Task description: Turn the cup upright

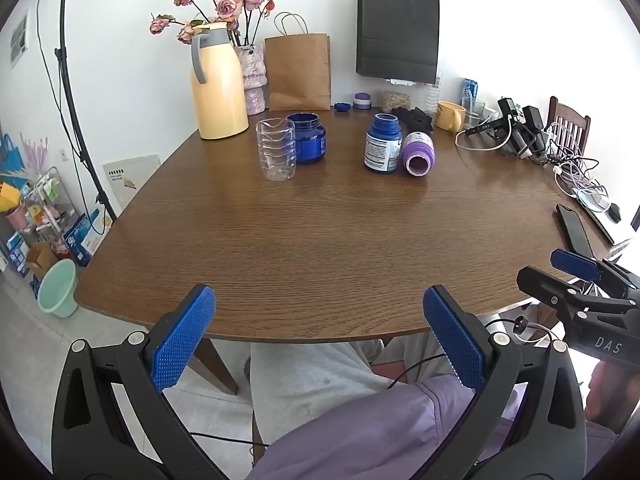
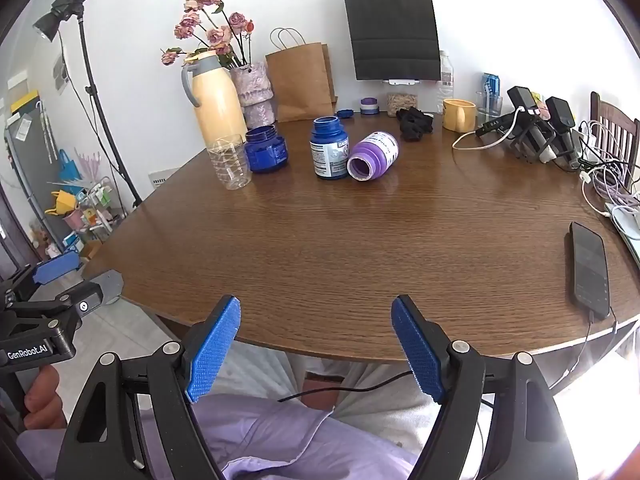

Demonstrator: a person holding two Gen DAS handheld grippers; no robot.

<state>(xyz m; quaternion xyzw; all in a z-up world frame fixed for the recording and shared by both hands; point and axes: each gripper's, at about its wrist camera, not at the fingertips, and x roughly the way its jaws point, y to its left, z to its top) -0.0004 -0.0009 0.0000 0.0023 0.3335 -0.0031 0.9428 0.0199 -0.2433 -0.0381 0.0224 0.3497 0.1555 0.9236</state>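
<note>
A purple container (image 1: pixel 418 151) (image 2: pixel 374 156) lies on its side near the middle back of the wooden table (image 1: pixel 320 240), its open mouth turned toward me. It rests against an upright blue bottle (image 1: pixel 382 144) (image 2: pixel 329 148). A clear ribbed plastic cup (image 1: pixel 276 150) (image 2: pixel 231 162) stands left of them, mouth up, beside a wide blue jar (image 1: pixel 308 138) (image 2: pixel 266 149). My left gripper (image 1: pixel 319 300) and right gripper (image 2: pixel 316 308) are both open and empty. They hover at the table's near edge, far from the containers.
At the back stand a yellow thermos jug (image 1: pixel 218 84), a flower vase (image 1: pixel 254 80), paper bags (image 1: pixel 298 72), a yellow mug (image 1: pixel 450 116) and black cloth (image 1: pixel 416 118). Chargers and cables (image 1: pixel 520 136) crowd the right side, with a phone (image 2: pixel 590 270) near the right edge. A person's lap (image 1: pixel 320 380) lies below.
</note>
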